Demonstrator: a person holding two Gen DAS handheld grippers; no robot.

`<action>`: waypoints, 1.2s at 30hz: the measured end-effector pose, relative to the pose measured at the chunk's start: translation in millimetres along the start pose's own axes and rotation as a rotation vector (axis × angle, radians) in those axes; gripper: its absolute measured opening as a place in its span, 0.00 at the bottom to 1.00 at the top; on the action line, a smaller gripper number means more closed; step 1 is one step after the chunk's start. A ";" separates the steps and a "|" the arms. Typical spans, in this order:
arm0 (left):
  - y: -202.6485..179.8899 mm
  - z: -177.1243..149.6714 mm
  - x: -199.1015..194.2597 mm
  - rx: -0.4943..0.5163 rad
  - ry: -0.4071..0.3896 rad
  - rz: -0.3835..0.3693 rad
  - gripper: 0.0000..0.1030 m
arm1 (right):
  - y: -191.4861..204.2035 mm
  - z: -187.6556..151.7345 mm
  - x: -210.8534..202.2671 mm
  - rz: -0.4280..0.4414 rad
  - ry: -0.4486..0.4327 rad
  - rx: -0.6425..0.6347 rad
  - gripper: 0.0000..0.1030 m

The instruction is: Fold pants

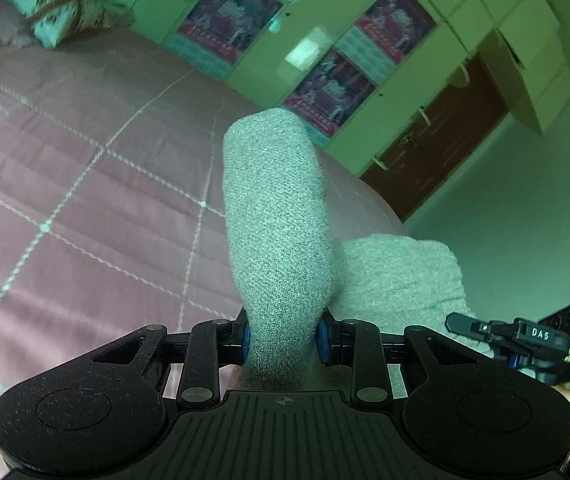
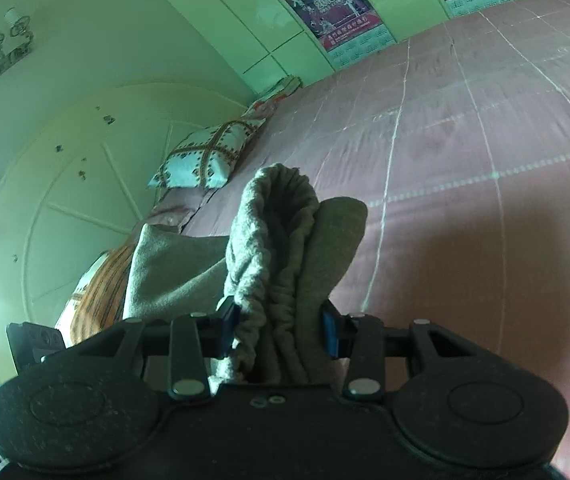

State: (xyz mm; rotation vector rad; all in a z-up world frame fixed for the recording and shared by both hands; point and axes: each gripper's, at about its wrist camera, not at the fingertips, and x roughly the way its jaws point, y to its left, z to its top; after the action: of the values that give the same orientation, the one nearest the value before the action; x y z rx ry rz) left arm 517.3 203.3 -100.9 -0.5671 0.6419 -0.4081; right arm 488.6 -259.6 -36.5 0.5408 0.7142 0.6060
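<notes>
The grey knit pants [image 1: 277, 216] are held up above a pink bedspread. My left gripper [image 1: 283, 338] is shut on a thick roll of the grey fabric that sticks up past the fingers. More of the pants [image 1: 401, 276] hangs to the right, toward my right gripper [image 1: 525, 340], seen at the lower right edge. In the right wrist view my right gripper [image 2: 281, 330] is shut on the bunched elastic waistband of the pants [image 2: 281, 248]. The rest of the fabric [image 2: 173, 276] stretches off to the left.
The pink quilted bedspread [image 1: 85, 184] fills the space below both grippers and also shows in the right wrist view [image 2: 465, 184]. A patterned pillow [image 2: 209, 156] lies by the round headboard [image 2: 65, 200]. Green cabinets with posters [image 1: 325, 40] stand beyond the bed.
</notes>
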 end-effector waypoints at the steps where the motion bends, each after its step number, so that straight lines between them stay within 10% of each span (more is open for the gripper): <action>1: 11.7 0.9 16.6 -0.032 0.017 0.000 0.30 | -9.6 3.6 6.8 -0.020 -0.001 0.017 0.32; 6: 47.4 -23.6 57.2 -0.052 0.083 0.156 0.42 | -86.2 -11.6 42.3 -0.298 0.056 0.138 0.36; 9: 24.7 -13.4 39.3 0.088 0.005 0.198 0.42 | -62.0 -15.6 19.9 -0.221 -0.048 0.008 0.09; 13: 12.6 7.3 32.7 0.050 -0.081 0.169 0.42 | -23.3 -2.5 23.2 -0.134 -0.111 -0.088 0.07; 19: 27.3 -11.0 74.9 0.122 0.089 0.295 0.48 | -24.5 -5.9 71.5 -0.236 0.023 -0.113 0.02; 24: 41.1 -14.0 56.4 0.023 0.046 0.247 0.56 | -52.7 -7.4 59.5 -0.193 0.040 0.004 0.00; 27: 30.4 -22.5 24.5 0.054 -0.036 0.254 0.79 | -44.5 -9.9 31.7 -0.175 0.004 -0.032 0.17; 36: 12.3 -94.3 -88.4 0.097 -0.131 0.335 0.82 | -57.4 -65.9 -81.3 -0.208 -0.098 -0.040 0.57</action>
State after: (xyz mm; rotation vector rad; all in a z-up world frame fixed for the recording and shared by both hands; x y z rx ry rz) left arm 392.9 224.3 -131.5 -0.3806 0.5747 -0.0855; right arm 409.8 -338.2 -79.7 0.4489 0.6546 0.3960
